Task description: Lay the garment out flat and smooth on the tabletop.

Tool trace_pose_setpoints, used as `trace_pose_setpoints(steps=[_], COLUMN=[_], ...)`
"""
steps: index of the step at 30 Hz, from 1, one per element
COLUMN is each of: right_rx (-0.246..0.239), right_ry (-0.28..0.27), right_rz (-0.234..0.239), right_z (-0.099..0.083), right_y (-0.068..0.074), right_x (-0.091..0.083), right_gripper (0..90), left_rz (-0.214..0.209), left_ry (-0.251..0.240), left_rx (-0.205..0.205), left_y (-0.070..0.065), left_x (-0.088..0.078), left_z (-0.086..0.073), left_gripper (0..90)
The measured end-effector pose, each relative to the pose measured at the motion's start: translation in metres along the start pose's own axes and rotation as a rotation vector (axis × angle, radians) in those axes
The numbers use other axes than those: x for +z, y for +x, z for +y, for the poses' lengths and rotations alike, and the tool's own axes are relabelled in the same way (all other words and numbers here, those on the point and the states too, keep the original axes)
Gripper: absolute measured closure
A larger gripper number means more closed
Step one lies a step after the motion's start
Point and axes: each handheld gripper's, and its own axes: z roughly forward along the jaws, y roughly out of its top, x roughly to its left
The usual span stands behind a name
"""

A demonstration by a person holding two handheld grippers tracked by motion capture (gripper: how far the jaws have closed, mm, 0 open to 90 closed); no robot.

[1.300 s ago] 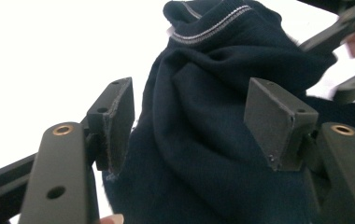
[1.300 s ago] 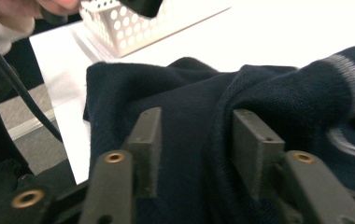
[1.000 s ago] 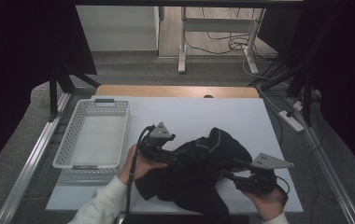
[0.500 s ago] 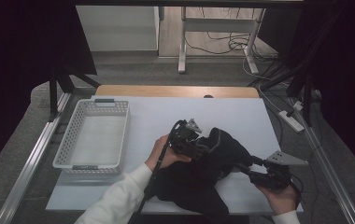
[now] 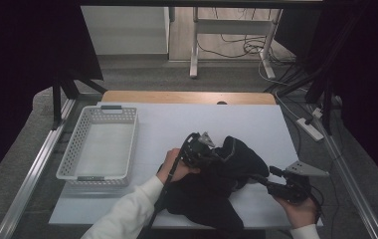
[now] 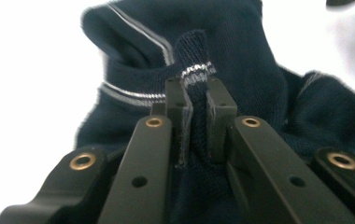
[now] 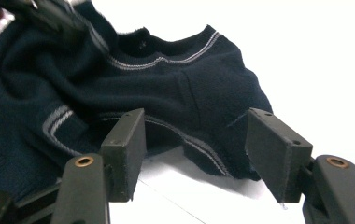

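Two hand-held grippers work a navy knit sweater on a white table.

Nearest the person, the right gripper (image 5: 262, 180) lies low at the sweater's (image 5: 217, 184) near right edge; in the right gripper view its jaws stand wide apart, the striped hem (image 7: 199, 149) lying between them with neither pad pressing on it. Just beyond and to its left, the left gripper (image 6: 195, 112) has just closed its jaws and now pinches a raised fold of the striped ribbed cuff (image 6: 195, 70) between its pads. The crumpled sweater spreads under and between both grippers on the white table (image 5: 256, 124), its collar turned up past the left gripper. Farther off to that gripper's left sits a white perforated basket (image 5: 72, 149), well apart from the sweater.
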Motion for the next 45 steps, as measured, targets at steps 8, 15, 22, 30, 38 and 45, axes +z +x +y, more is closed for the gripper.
trace_pose_setpoints(steps=[8,15,22,30,38,45], right_rx=[-0.002,-0.026,-0.049,-0.058,-0.063,-0.065], right_ry=[0.005,0.024,0.051,0.064,0.066,0.081], right_rz=[-0.010,0.006,0.020,0.029,0.024,0.051], right_z=[-0.001,0.001,0.009,0.015,0.024,0.032], right_y=[-0.004,-0.002,0.001,0.004,0.002,0.003], right_x=[0.000,0.010,0.033,0.050,0.068,0.090], right_gripper=[37.9,37.0,37.0,38.0,39.6,39.7], left_rz=[0.098,0.129,0.151,0.136,0.142,0.162], left_ry=[-0.184,-0.242,-0.264,-0.268,-0.285,-0.314], left_rx=[-0.103,-0.152,-0.203,-0.237,-0.261,-0.289], left_y=[0.029,0.044,0.054,0.057,0.059,0.065], left_x=[-0.059,-0.089,-0.100,-0.101,-0.105,-0.120], left_z=[-0.008,-0.023,-0.041,-0.060,-0.069,-0.079], left_gripper=[83.0,83.0,82.9,82.9,82.8,82.9])
